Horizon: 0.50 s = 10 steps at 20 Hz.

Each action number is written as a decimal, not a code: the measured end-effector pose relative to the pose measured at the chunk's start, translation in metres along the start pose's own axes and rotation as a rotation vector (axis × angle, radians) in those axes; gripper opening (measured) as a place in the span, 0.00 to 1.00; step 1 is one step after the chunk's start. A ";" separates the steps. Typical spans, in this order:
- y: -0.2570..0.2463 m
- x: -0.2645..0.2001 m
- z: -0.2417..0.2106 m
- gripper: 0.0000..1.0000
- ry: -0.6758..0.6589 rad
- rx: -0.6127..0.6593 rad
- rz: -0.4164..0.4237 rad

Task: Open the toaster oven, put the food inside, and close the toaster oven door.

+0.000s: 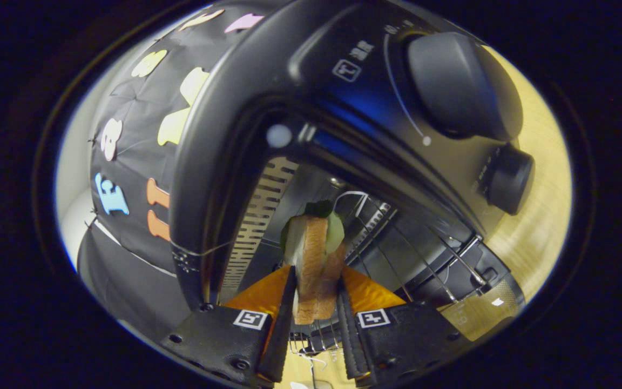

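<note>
My gripper (315, 294) is shut on a sandwich (315, 254), bread slices with green lettuce showing at its far end. Both fingers press on the bread's sides. The sandwich stands on edge between them and reaches into the mouth of the black toaster oven (246, 92). The view is rolled sideways. The oven is open, and its wire rack (413, 254) lies just beyond and beside the sandwich. A slotted metal wall (259, 216) of the chamber shows on the other side. The open door's edge (484, 308) lies close to one finger.
Two round black knobs, a large one (459, 84) and a smaller one (508, 178), stick out of the oven's control panel. A light wooden tabletop (538, 216) lies under the oven. The black booth cloth (127, 178) hangs behind it.
</note>
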<state>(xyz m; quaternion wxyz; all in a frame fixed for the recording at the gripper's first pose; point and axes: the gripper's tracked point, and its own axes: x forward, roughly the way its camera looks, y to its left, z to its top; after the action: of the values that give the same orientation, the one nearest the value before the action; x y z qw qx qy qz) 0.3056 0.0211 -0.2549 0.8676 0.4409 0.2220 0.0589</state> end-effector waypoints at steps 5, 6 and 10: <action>0.008 -0.002 -0.009 0.59 0.010 -0.127 0.025; 0.008 -0.002 -0.011 0.64 0.008 -0.179 0.012; 0.005 -0.003 -0.021 0.80 -0.014 -0.423 -0.043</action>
<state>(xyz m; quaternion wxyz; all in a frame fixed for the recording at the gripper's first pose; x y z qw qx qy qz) 0.2939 0.0389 -0.2605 0.9435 0.2444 0.2081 0.0826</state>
